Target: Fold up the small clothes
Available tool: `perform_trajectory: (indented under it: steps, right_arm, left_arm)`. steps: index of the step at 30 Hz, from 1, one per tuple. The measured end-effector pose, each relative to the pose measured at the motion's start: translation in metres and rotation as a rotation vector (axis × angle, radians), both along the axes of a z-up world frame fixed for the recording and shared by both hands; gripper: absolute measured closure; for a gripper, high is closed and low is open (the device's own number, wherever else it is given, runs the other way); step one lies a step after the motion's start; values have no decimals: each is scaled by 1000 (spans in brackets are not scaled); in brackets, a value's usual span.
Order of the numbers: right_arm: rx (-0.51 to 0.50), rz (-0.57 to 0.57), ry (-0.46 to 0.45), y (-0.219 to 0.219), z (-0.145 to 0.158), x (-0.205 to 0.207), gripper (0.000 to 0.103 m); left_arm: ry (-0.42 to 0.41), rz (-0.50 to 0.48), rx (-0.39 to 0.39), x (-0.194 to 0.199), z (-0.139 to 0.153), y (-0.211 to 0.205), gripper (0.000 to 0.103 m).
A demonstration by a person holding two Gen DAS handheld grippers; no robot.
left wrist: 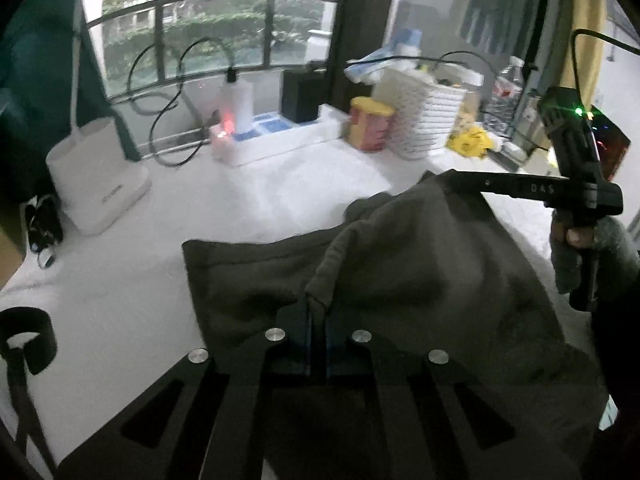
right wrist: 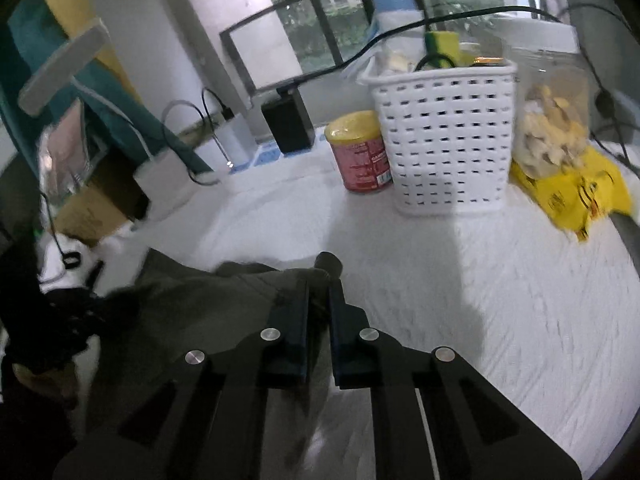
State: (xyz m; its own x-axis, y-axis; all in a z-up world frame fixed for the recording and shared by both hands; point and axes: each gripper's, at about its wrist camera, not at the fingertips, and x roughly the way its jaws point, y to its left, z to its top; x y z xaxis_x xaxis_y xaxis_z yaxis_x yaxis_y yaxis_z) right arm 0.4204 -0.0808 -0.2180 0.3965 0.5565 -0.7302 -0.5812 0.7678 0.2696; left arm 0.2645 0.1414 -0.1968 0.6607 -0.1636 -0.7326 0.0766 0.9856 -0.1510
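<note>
A dark olive garment (left wrist: 420,280) lies partly bunched on the white desk (left wrist: 240,208), spreading from the centre of the left wrist view toward 4 o'clock. The left gripper (left wrist: 318,312) has its two fingers drawn together on a raised fold of the garment's edge, the cloth pinched between them and lifted into a ridge. At 3 o'clock in that view the right gripper (left wrist: 452,178) reaches in from the side, its fingertips at the far upper edge of the garment, with the person's hand (left wrist: 576,240) on its handle. In the right wrist view the right gripper (right wrist: 319,280) is clamped on the garment (right wrist: 208,300), a thin strip of fabric running between the nearly closed fingers, while the rest of the cloth trails off toward 9 o'clock. Beyond it, at 12 to 1 o'clock, stand a white basket (right wrist: 444,136) and, just beside it on its left, a red can (right wrist: 362,156) with a yellow lid. Yellow packets (right wrist: 576,192) lie at 2 o'clock near the basket. A white lamp base (left wrist: 96,176) sits at 9 o'clock in the left wrist view, well apart from the garment, and black cables (left wrist: 168,92) loop near the window behind it.
</note>
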Motion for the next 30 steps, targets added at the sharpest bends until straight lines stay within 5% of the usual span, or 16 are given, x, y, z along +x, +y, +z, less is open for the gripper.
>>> perform_trajectory:
  steps: [12,15,17,19,20,30]
  right_arm:
    - [-102,-28,-45,3,-7,-8,89]
    - [-123,-49,-83,-4,2,-18,74]
    - [-118,-57,-90,-10,6,-25,64]
    - [-117,-61,-92,-17,10,-34,64]
    - [-118,-63,-91,-20,11,-39,64]
    - [-108,-81,-59,-50,15,-95,64]
  left_arm:
    - [60,57,-15,1,-8,5,95]
    - [53,76,2,-6,-3,3,93]
    - [43,100,13,-13,2,4,81]
    - [24,122,1,-21,7,6,44]
    - [6,135,-17,-27,11,8,39]
    - [13,93,-79,-73,30,-18,37]
